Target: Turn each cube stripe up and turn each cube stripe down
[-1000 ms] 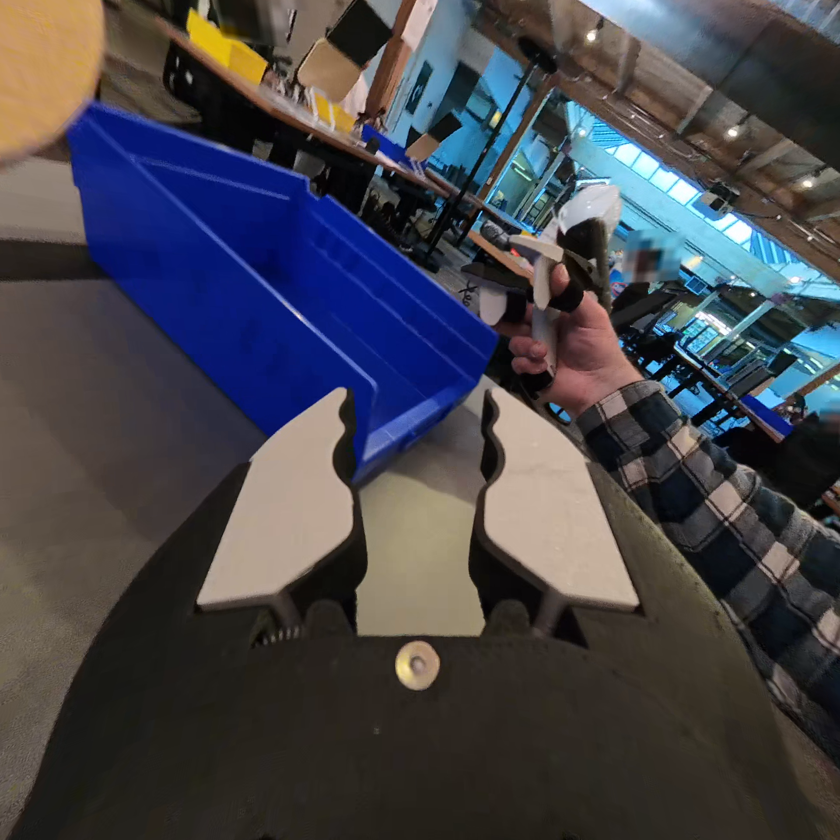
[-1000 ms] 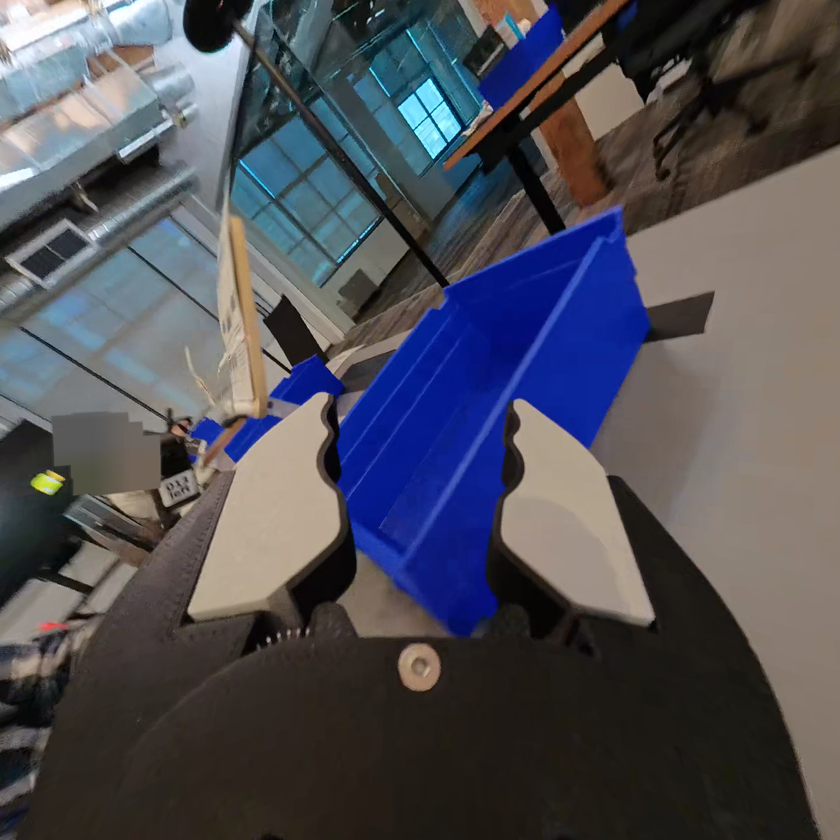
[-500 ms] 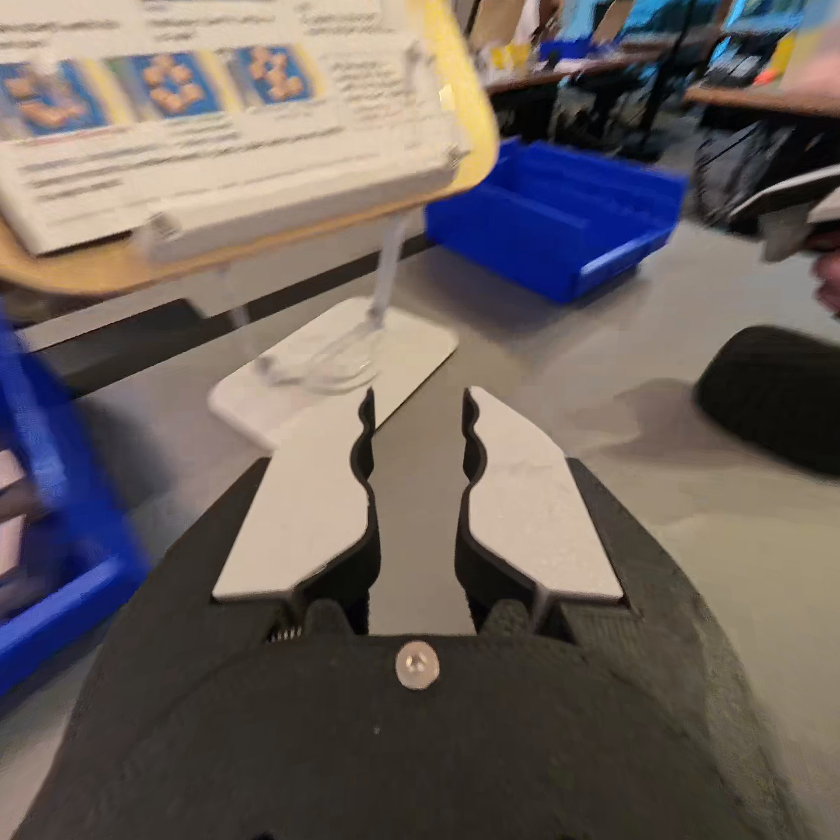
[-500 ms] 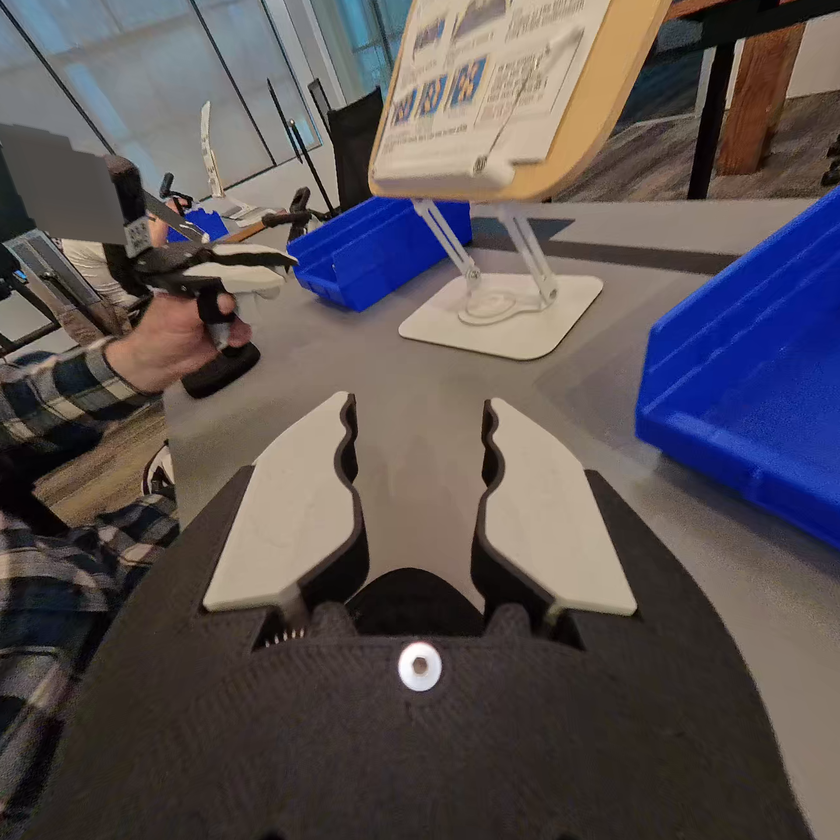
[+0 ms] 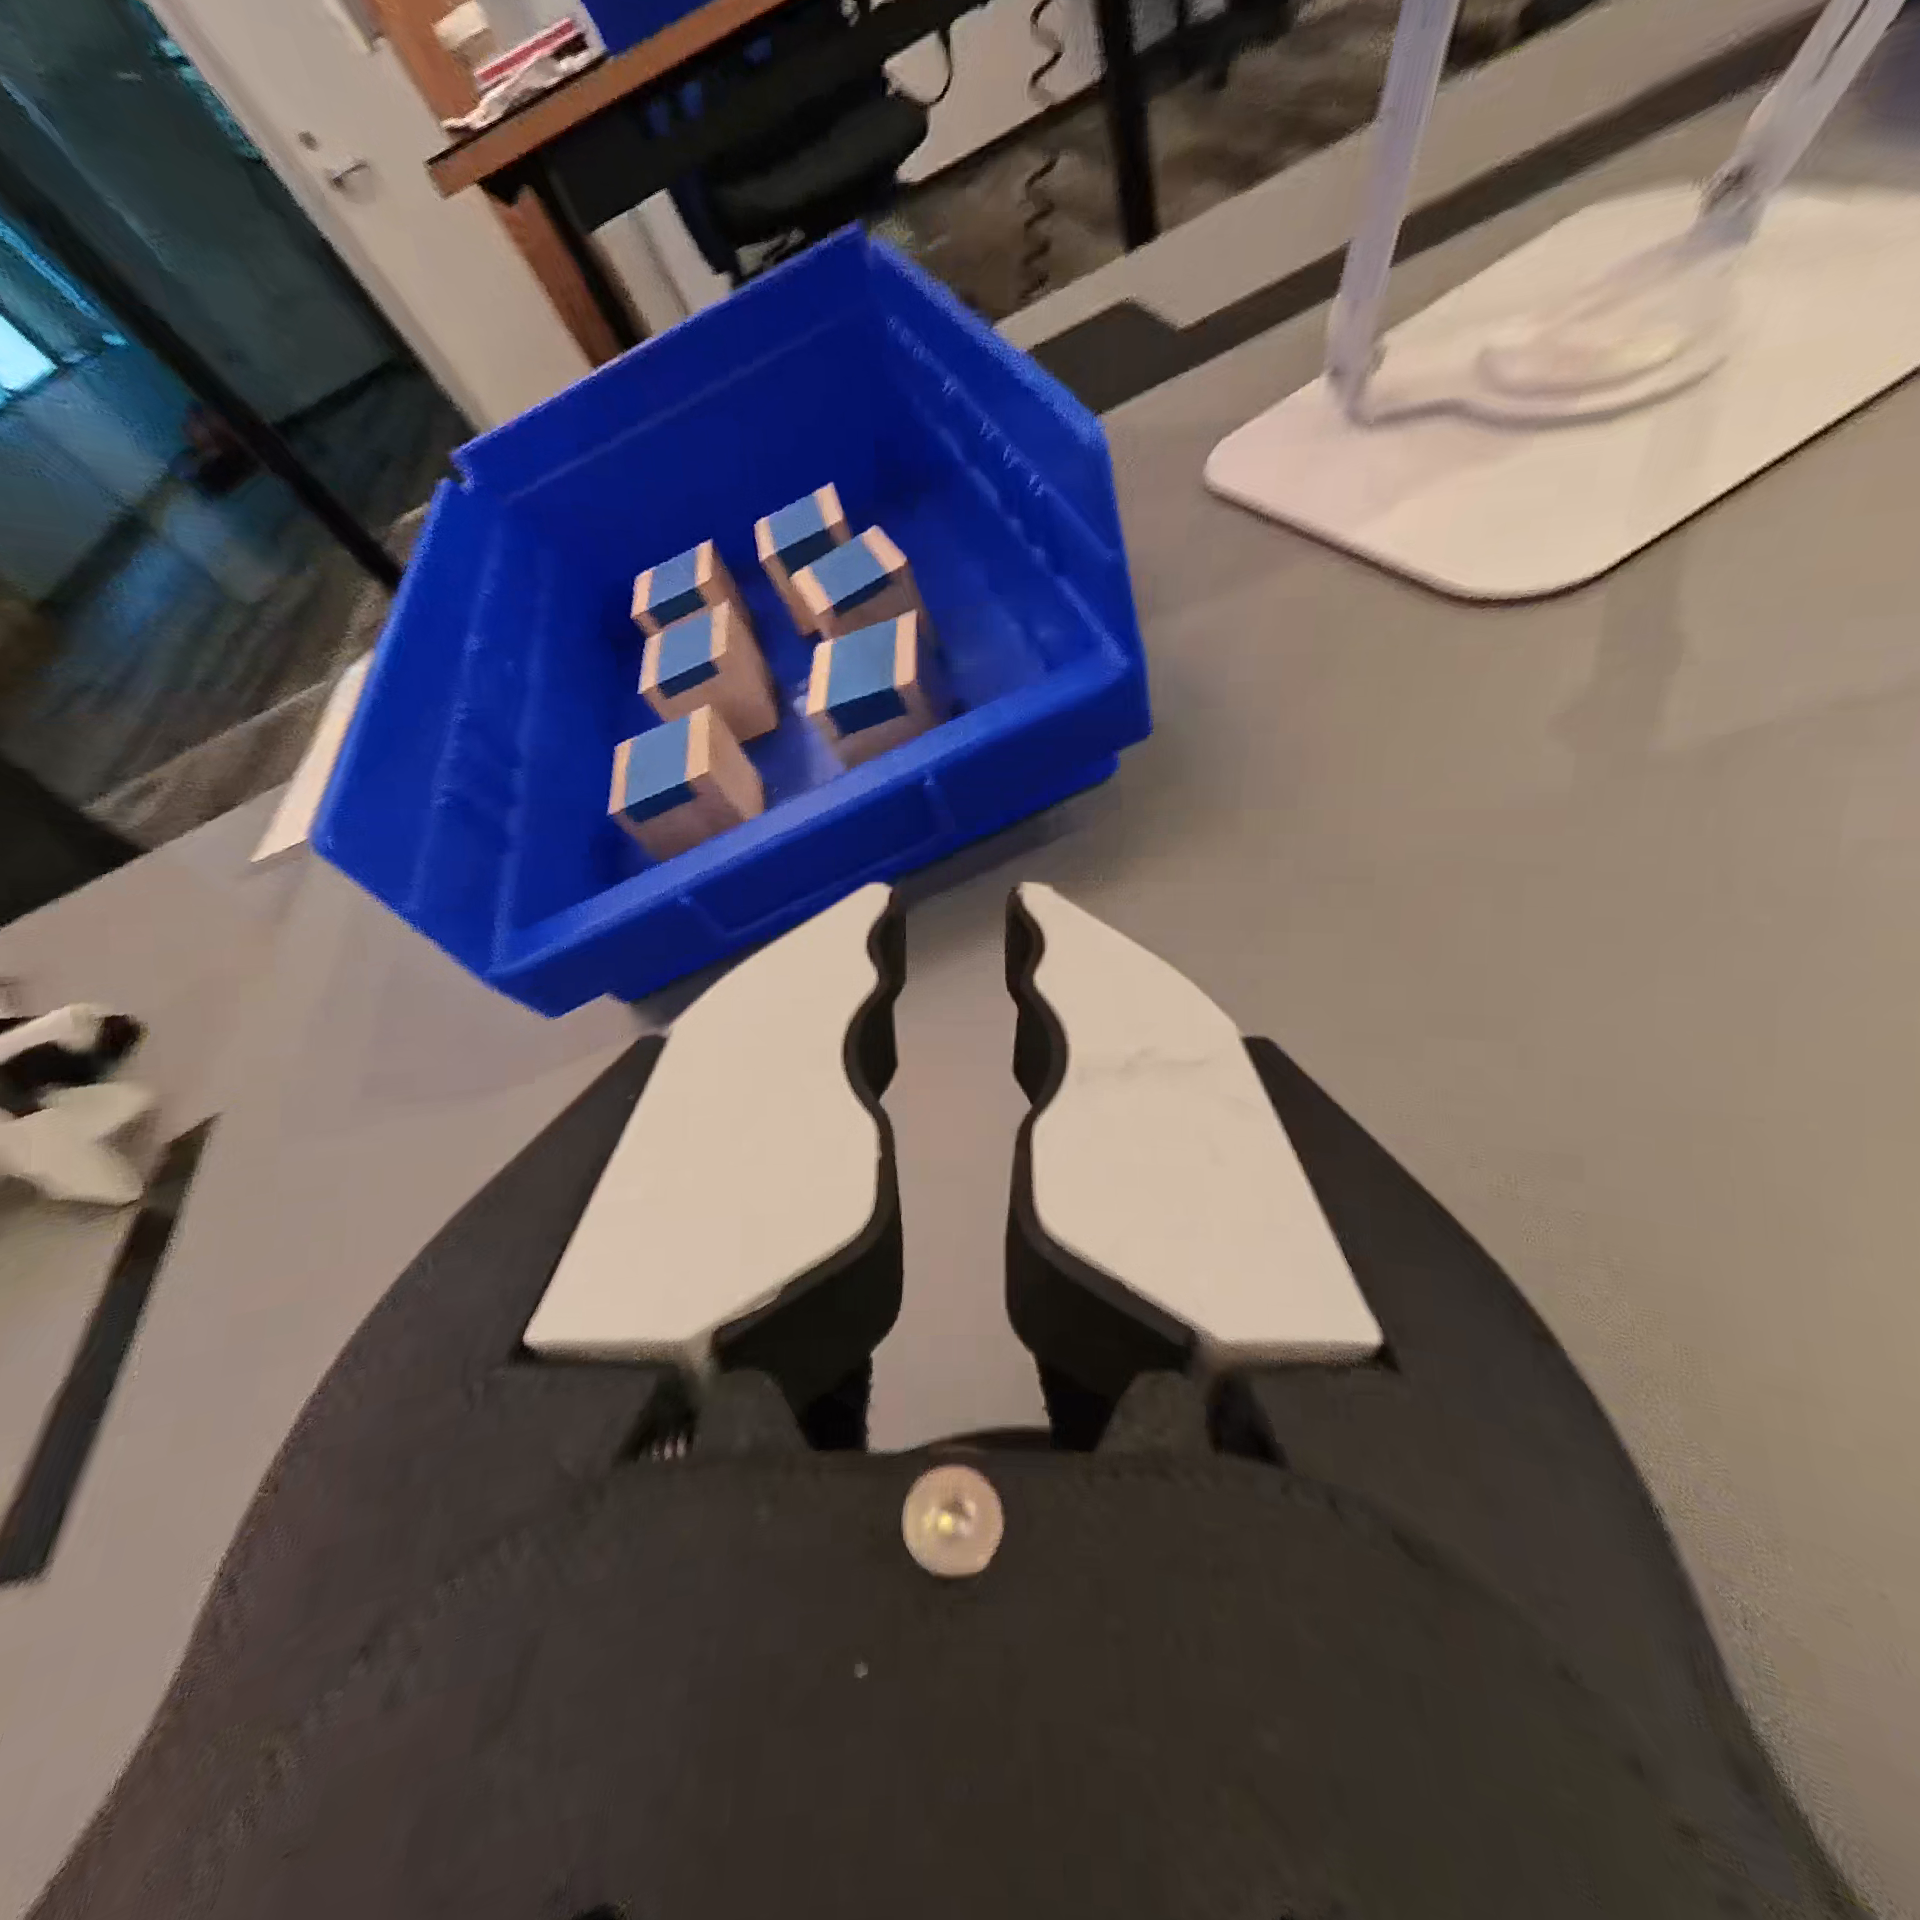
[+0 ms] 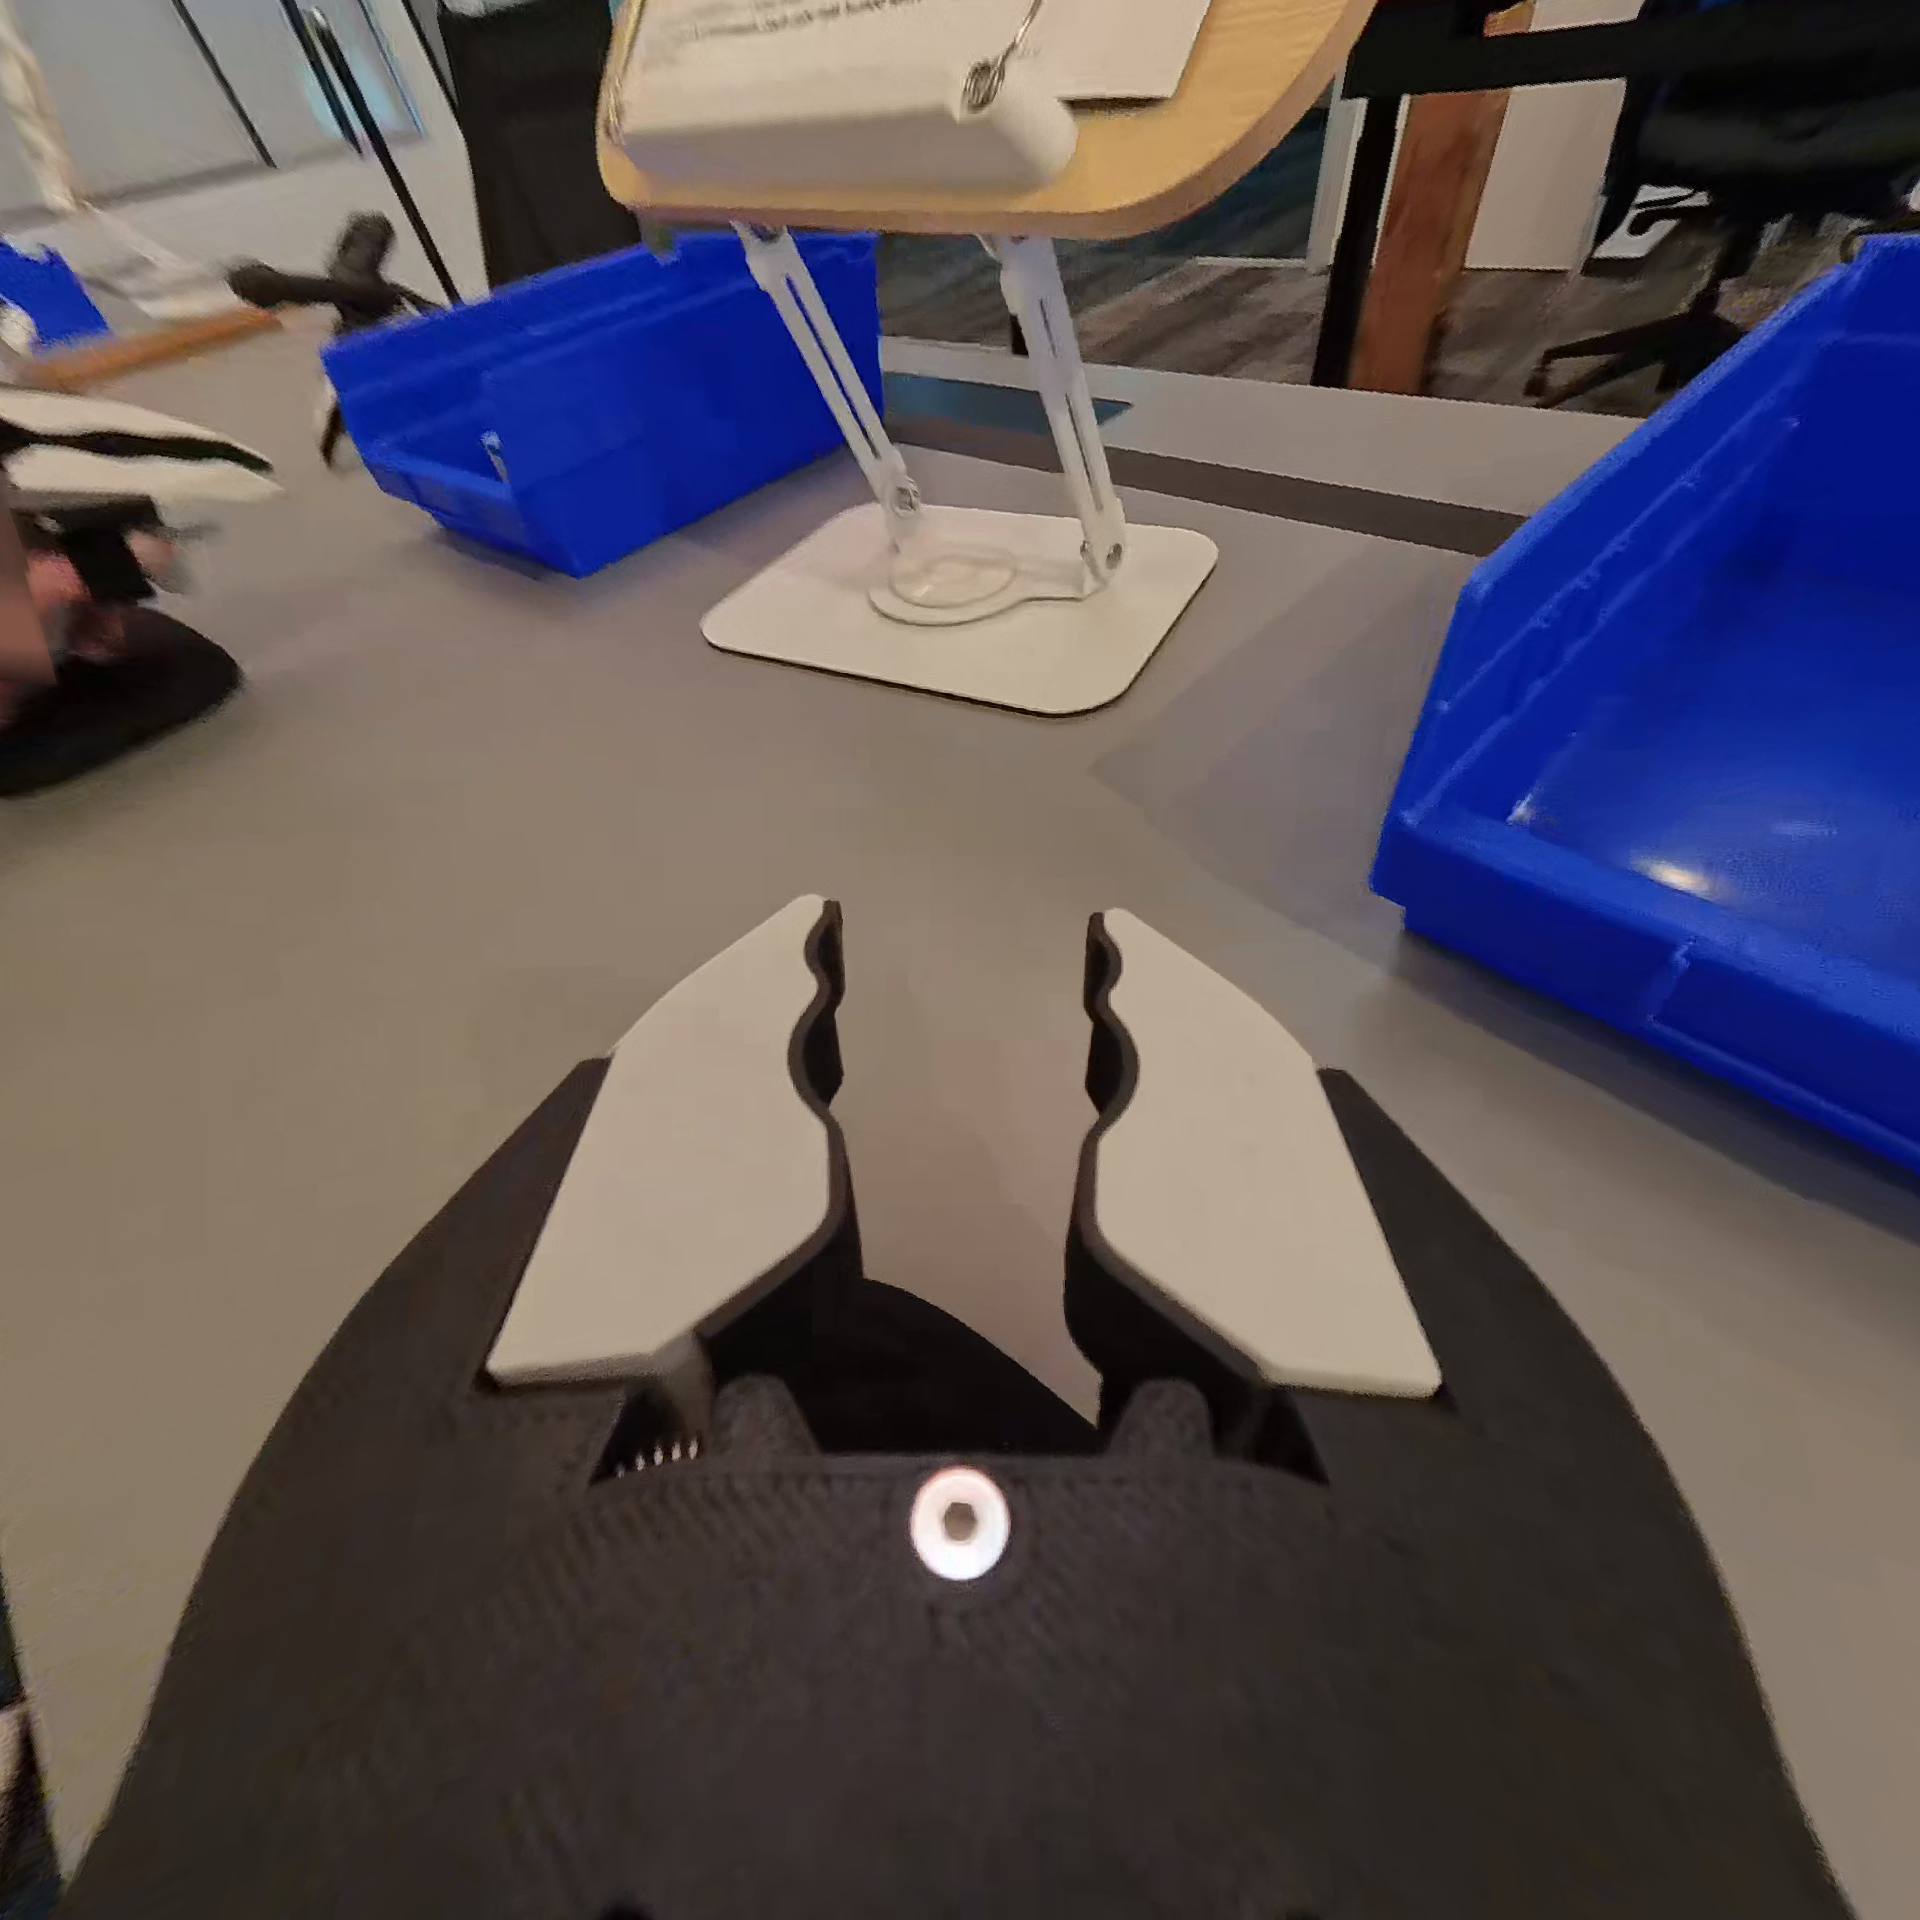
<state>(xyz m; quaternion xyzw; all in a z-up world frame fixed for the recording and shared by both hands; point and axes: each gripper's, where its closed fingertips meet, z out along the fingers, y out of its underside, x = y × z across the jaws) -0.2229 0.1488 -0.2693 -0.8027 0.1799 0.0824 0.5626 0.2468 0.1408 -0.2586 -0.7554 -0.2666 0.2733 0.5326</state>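
Looking at the left-hand claw (image 5: 954,920) first: its two grey fingers stand a narrow gap apart with only bare grey tabletop (image 5: 1455,935) showing between them, so nothing is gripped. The six small wooden cubes with blue stripes on top (image 5: 774,649) sit in two rows inside the blue plastic bin (image 5: 727,914), just beyond the fingertips and a bit to the left. The near wall of that bin is right by the left fingertip, though I can't tell if they touch. Off to the far right is the flat white base of a stand (image 5: 1507,499).

The right-hand claw (image 6: 961,920) is parted wider, also with nothing in it, hovering over open table. A second, cube-less blue plastic bin (image 6: 1662,935) lies to its right. The cube bin shows far off to the left behind the stand's legs. The stand carries a tan wooden board with a white clipped sheet (image 6: 935,104).

Compared with a second ago, both claws have swung down from pointing up at the ceiling and windows to facing the table. Both pairs of fingers have also narrowed noticeably. The cubes weren't visible before; now they're right in front of the left claw.
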